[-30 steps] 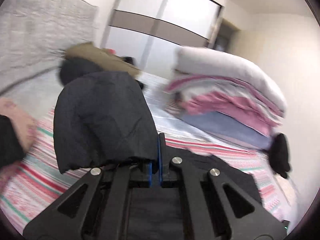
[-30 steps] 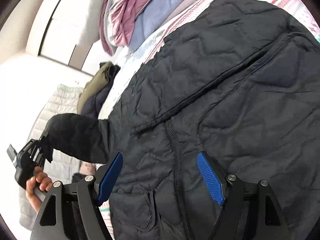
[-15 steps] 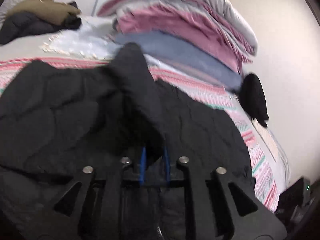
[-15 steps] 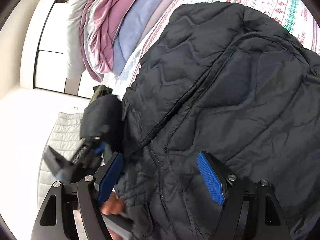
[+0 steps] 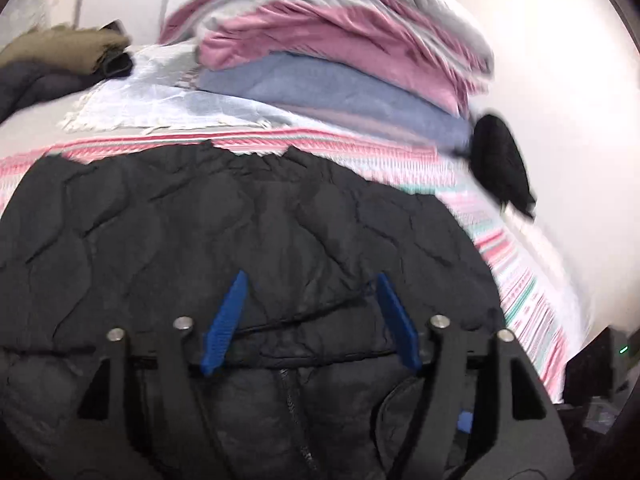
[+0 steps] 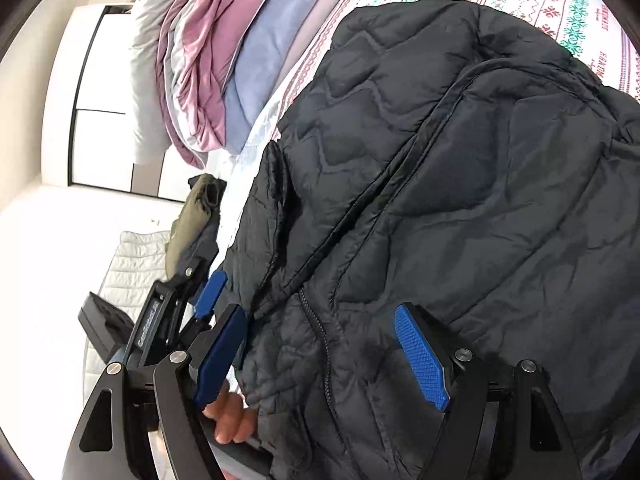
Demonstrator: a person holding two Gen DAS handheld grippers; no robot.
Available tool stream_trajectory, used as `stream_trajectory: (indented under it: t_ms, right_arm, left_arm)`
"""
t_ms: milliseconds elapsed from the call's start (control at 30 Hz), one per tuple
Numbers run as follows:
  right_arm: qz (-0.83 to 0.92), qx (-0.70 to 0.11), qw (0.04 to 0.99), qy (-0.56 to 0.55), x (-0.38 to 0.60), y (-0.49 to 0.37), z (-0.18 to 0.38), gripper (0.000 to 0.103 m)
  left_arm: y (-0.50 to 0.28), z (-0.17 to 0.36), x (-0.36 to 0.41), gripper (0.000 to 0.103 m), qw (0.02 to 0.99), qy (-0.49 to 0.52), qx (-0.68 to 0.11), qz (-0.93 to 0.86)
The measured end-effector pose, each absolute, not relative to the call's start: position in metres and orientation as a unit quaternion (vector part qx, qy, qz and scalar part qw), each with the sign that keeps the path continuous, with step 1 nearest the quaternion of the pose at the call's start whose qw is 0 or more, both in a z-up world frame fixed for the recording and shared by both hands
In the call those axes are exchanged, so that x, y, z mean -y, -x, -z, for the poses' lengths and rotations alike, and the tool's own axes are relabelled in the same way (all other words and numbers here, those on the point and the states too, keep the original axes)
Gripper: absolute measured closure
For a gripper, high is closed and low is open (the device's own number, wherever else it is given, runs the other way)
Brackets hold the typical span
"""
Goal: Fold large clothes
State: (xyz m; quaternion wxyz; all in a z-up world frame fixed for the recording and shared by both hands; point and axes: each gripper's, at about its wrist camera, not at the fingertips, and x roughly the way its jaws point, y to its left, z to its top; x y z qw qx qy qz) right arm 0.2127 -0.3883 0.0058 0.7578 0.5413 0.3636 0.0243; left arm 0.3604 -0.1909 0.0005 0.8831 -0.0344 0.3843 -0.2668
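A: Where's the left claw [image 5: 310, 320]?

B: Over the black quilted jacket [image 5: 240, 220], which lies spread on the striped bed [image 5: 520, 272]. Its jaws are opening, blue pads clear of the fabric, nothing gripped.

A: And to its right?

B: The right claw [image 6: 320, 354] hovers just above the jacket's zipper [image 6: 320, 336], jaws wide, holding nothing. One sleeve [image 6: 268, 208] lies folded in over the front, ahead and left of that claw.

A: Progress?

B: Early, I'd say. One sleeve in; the other side and the body folds seem left. The folded bedding stack [image 5: 340, 40] lies beyond both claws.
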Motion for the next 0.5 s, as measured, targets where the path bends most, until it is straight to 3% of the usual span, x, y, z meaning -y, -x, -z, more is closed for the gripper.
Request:
stream_trajectory:
  t_ms: [300, 333, 367, 400, 433, 500]
  right_arm:
    - [0.005, -0.325, 0.736, -0.594, 0.428, -0.192, 0.003, 0.025]
    - [0.009, -0.320, 0.734, -0.599, 0.432, -0.189, 0.003, 0.025]
    - [0.010, -0.316, 0.732, -0.604, 0.435, -0.187, 0.004, 0.025]
    - [0.011, -0.314, 0.730, -0.607, 0.437, -0.186, 0.004, 0.025]
    - [0.010, -0.312, 0.729, -0.609, 0.439, -0.186, 0.005, 0.025]
    - [0.009, -0.313, 0.729, -0.608, 0.441, -0.186, 0.005, 0.025]
  left_arm:
    - [-0.366, 0.030, 0.280, 0.034, 0.882, -0.103, -0.403, 0.221]
    - [-0.370, 0.033, 0.282, 0.043, 0.884, -0.105, -0.403, 0.213]
    - [-0.374, 0.036, 0.283, 0.069, 0.883, -0.100, -0.408, 0.210]
    - [-0.379, 0.039, 0.282, 0.084, 0.879, -0.091, -0.419, 0.210]
    - [-0.381, 0.040, 0.280, 0.094, 0.875, -0.082, -0.427, 0.212]
    - [-0.378, 0.040, 0.271, 0.095, 0.871, -0.064, -0.430, 0.228]
